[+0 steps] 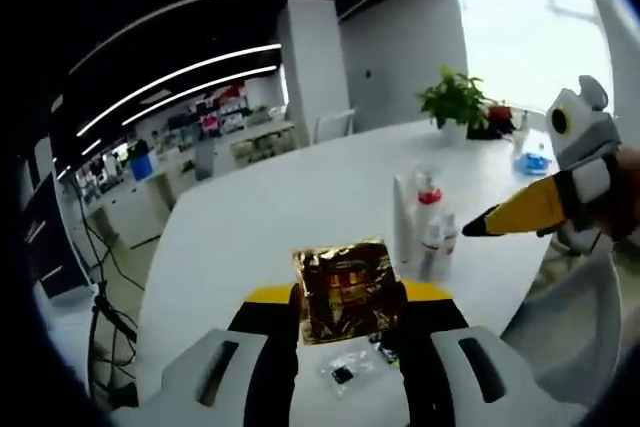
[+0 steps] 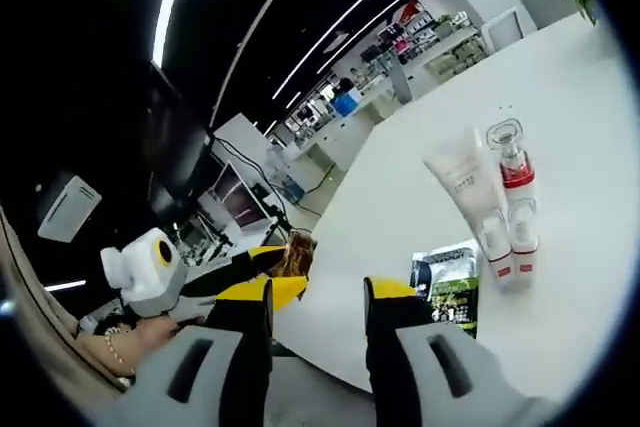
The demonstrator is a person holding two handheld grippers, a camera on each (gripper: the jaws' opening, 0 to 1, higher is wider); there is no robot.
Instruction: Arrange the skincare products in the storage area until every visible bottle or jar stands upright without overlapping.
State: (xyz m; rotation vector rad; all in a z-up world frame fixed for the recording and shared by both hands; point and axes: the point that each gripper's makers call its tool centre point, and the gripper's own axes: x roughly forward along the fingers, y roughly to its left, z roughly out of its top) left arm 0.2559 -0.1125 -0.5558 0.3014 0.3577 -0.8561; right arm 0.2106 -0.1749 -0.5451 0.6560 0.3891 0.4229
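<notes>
My left gripper (image 1: pixel 348 299) is shut on a crinkled gold-brown foil sachet (image 1: pixel 346 290), held above the white table (image 1: pixel 260 227). Beyond it a group stands upright: a white tube (image 1: pixel 403 215), a clear bottle with a red band (image 1: pixel 430 197) and two small white bottles (image 1: pixel 433 243). My right gripper (image 1: pixel 520 209) reaches in from the right, its yellow tip close to that group. In the right gripper view, my right gripper (image 2: pixel 318 297) is open with nothing between its jaws. The white tube (image 2: pixel 463 185), the red-banded bottle (image 2: pixel 510 159) and the small bottles (image 2: pixel 497 243) stand to the right.
A dark sachet with green print (image 2: pixel 450 285) lies flat by the bottles near the table edge. A small clear packet (image 1: pixel 345 371) lies under my left jaws. A potted plant (image 1: pixel 455 102) and a blue item (image 1: pixel 535 160) sit at the far end. A hand (image 2: pixel 130 342) holds the left gripper (image 2: pixel 250 269).
</notes>
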